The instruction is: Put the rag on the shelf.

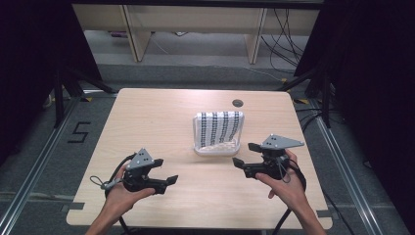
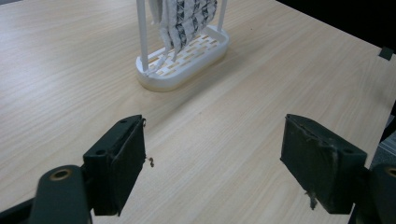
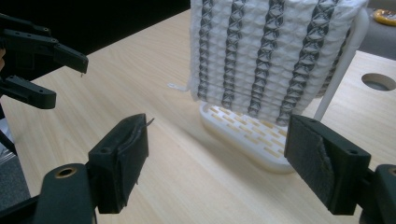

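A white cloth with dark grey stripes [image 1: 219, 128] [image 2: 184, 21] [image 3: 271, 51] hangs over a small white rack [image 1: 217, 148] [image 2: 187, 63] [image 3: 247, 137] in the middle of the light wooden table [image 1: 161, 117]. My left gripper [image 1: 165, 171] [image 2: 212, 163] is held open at the table's front left, its jaws pointing right toward the rack, nothing between them. My right gripper [image 1: 246, 154] [image 3: 217, 168] is open at the front right, close beside the rack's right end, jaws pointing left and empty. The left gripper's black jaws also appear far off in the right gripper view.
A round cable hole [image 1: 238, 103] [image 3: 379, 81] sits in the table behind the rack. Dark stands flank the table, and cables lie on the floor at the back right. Bare tabletop lies around the rack.
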The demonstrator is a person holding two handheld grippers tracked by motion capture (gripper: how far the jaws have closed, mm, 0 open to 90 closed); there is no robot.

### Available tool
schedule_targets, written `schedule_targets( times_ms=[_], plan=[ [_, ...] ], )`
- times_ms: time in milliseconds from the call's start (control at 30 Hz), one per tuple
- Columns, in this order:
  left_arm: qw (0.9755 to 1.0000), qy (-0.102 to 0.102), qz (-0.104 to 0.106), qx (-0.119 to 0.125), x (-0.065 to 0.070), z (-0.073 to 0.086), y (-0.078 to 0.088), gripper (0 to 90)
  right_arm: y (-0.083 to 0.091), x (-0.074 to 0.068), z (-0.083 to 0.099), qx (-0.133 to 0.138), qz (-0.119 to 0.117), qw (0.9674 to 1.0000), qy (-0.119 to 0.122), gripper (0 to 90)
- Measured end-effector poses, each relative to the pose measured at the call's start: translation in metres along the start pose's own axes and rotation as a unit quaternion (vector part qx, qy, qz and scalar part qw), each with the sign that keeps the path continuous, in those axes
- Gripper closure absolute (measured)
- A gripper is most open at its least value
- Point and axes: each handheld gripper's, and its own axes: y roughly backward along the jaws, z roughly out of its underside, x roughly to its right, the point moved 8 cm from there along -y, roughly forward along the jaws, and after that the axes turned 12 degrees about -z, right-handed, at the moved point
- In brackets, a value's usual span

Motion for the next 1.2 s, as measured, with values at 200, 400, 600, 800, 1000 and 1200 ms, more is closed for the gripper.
schedule_targets(
  times_ms=[200,400,600,800,1000,1200],
  plan=[
    [1.0000,-0.004,0.004,-0.002,0.005,0.006,0.000,21.2,-0.001,-0.003,0.006,-0.003,-0.001,1.0000,0.007,22.7],
    [0.9999,-0.012,0.007,-0.010,0.008,0.012,0.000,20.9,-0.004,-0.005,0.014,0.000,-0.005,1.0000,0.006,20.7],
    [0.9999,-0.002,0.010,0.002,0.010,0.018,0.000,20.1,-0.007,-0.004,0.024,-0.001,-0.004,1.0000,0.004,17.4],
    [0.9999,-0.007,0.014,0.000,0.011,0.022,0.003,19.7,-0.007,-0.006,0.029,0.000,-0.005,1.0000,0.007,17.5],
    [0.9998,-0.011,0.016,0.000,0.013,0.028,0.004,19.5,-0.007,-0.015,0.039,-0.006,-0.017,0.9998,-0.010,17.6],
    [0.9998,-0.011,0.015,-0.010,0.015,0.039,0.004,19.5,-0.010,-0.018,0.051,-0.010,-0.020,0.9997,-0.011,17.6]
  ],
)
